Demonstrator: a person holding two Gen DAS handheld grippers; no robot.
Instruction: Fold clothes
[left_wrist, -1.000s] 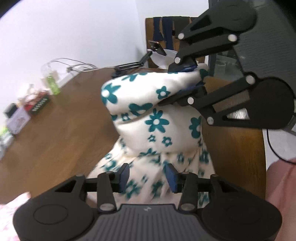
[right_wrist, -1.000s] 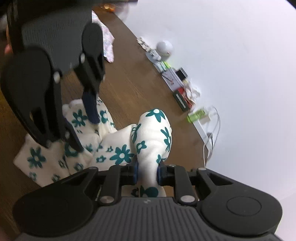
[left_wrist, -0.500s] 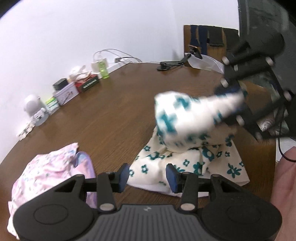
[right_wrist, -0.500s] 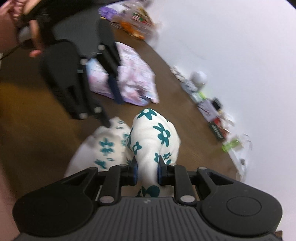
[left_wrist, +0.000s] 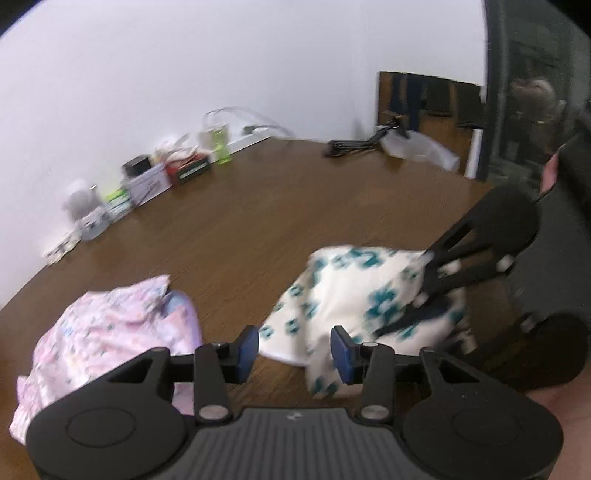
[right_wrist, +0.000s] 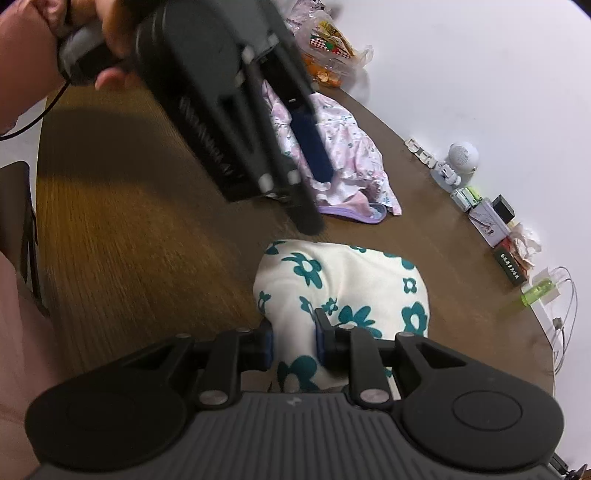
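Fingers (right_wrist: 266, 345) of the right gripper (right_wrist: 293, 345) are pinched on a bunched fold of the white garment with teal flowers (right_wrist: 343, 284), the cloth squeezed between the blue pads. Those on the left gripper (left_wrist: 293, 349) stand apart with nothing between them; they hover above the near edge of the same garment without touching it.

Everything sits on a broad brown wooden table (left_wrist: 236, 229). The flowered garment lies in a rumpled, partly folded heap toward the person's side of it, one end lifted by the right gripper. From the left wrist view that heap is blurred, and the right gripper comes in from the right and bites into its upper side. From the right wrist view the left gripper looms large at the top, held by a hand (right_wrist: 48, 40) in the upper left corner, its blue-padded fingers pointing down toward the wood, just apart from the flowered cloth.

Beyond the flowered piece, well apart from it, a pale pink printed garment (left_wrist: 107, 332) lies crumpled on the table with a lilac edge showing.

Along the far rim, against the white wall, stands a row of small things: a round white speaker (right_wrist: 461, 157), some little boxes (right_wrist: 487, 219), a green bottle (left_wrist: 221, 147) and a loop of white cable (right_wrist: 565, 295). A plastic bag of snacks (right_wrist: 332, 48) sits at one end of the table.
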